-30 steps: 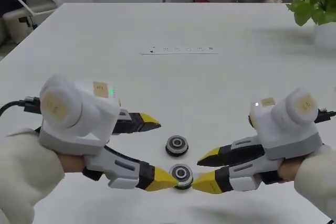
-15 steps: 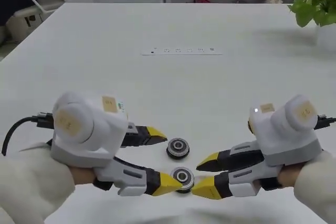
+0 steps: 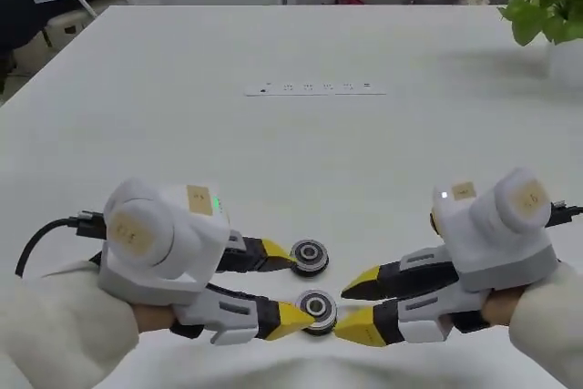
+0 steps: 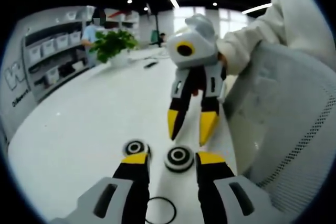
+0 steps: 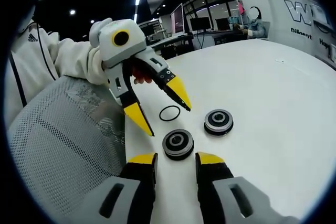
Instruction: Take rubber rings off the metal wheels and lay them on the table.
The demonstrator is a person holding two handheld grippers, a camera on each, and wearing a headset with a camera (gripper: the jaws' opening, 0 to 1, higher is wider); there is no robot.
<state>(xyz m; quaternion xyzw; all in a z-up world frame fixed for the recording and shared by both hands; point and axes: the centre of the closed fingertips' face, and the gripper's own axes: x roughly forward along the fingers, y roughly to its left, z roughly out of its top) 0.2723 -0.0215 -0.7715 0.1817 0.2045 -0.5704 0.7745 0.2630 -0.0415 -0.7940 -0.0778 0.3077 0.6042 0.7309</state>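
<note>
Quick progress check, going left to right.

The left gripper (image 3: 299,285) has its jaws spread wide and is pinching nothing. One yellow tip sits just beside the far wheel (image 3: 310,255), and the other is right at the near wheel (image 3: 316,307). In the left gripper view the near wheel lies between the two tips, closer to one of them, so I'd guess it's being lined up for a grab. On the opposite side of that same wheel is the right gripper (image 3: 340,310). Its jaws are also parted and empty, with the lower tip right up against the wheel's edge.

What's done: one thin black rubber ring (image 5: 169,113) lies flat and loose on the white table (image 3: 301,152). It's a little behind the left gripper's tips and apart from both wheels, so at least one ring is off.

What's left, as I read it: the near wheel looks like it has a dark band around its outside, so that's probably the one in hand now. The far wheel has a paler rim in the right gripper view. It might be the stripped one, but I wouldn't swear to it.

Stuff I can't make out:
- whether either tip actually touches the near wheel or just sits next to it
- whether that dark band is rubber or only shadow
- how many rings each wheel carries

Both wheels are pretty small in the head view, which doesn't help.
</note>
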